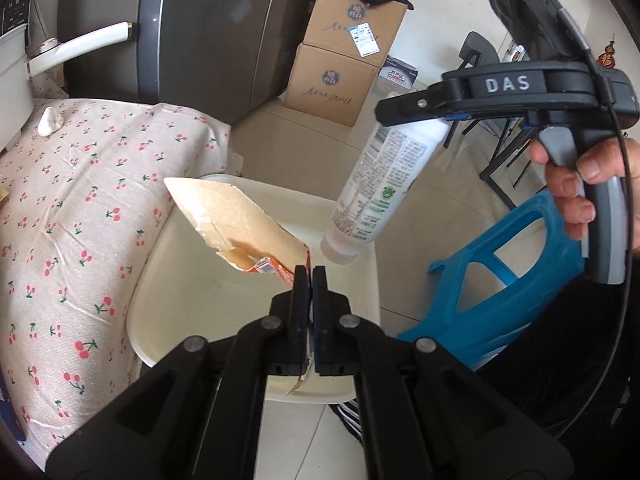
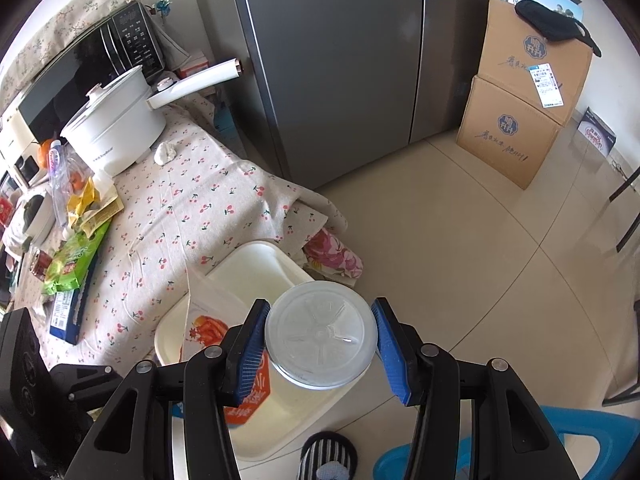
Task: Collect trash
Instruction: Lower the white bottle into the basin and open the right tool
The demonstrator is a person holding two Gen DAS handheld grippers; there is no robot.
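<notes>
**Both pieces of trash poised over the bin**

The left hand-held gripper [image 1: 310, 276] is pinched fully shut on the edge of a torn, flattened brown cardboard carton with orange print [image 1: 236, 224], which juts out over the cream rectangular plastic bin [image 1: 160, 304] standing on the floor beside the desk with the cherry-print cloth [image 1: 80, 200]. The right hand-held gripper [image 2: 320, 334] stands about half open, its blue pads clamped on a white plastic bottle with a printed label [image 1: 380, 184], which hangs above the same bin.

Both items look empty and light. The carton is thin and floppy, so an edge pinch suits it, though it may swing or tear. The bottle is smooth, round and likely to dent; gripping across the middle of its body seems safest against slipping
</notes>
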